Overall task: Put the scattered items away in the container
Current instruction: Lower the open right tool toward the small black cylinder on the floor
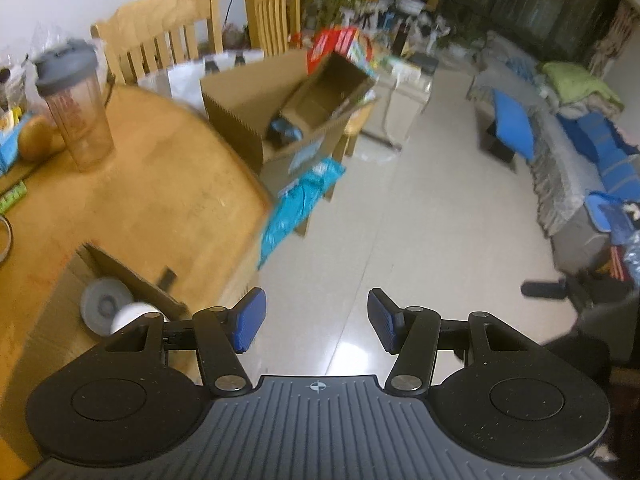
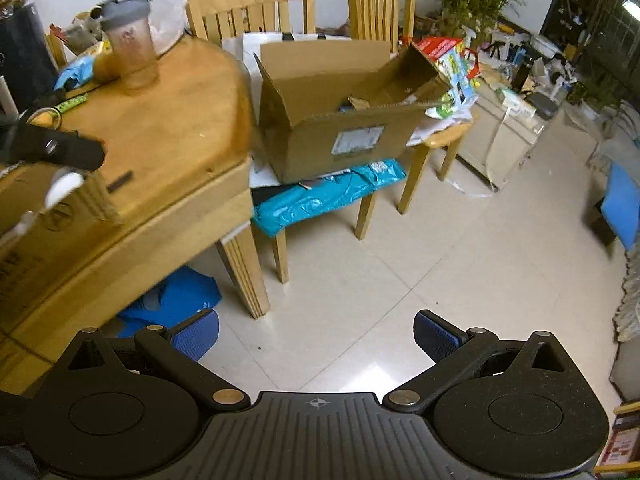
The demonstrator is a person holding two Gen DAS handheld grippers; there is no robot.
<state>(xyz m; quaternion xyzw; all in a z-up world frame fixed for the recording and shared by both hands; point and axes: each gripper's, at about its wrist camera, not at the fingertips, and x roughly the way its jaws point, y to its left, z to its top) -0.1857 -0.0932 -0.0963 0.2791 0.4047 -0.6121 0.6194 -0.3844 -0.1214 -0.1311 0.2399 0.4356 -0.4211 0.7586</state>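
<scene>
At ten o'clock of your left tool [image 1: 316,320], the small cardboard box [image 1: 120,276] sits on the counter [image 1: 160,184]; both tools, right [image 2: 316,336] included, gape empty over floor.

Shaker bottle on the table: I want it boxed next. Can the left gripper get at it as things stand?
Probably yes. The shaker bottle stands upright with bare table before it, and the left gripper is open and empty, though it sits past the table's edge and must swing across.
</scene>
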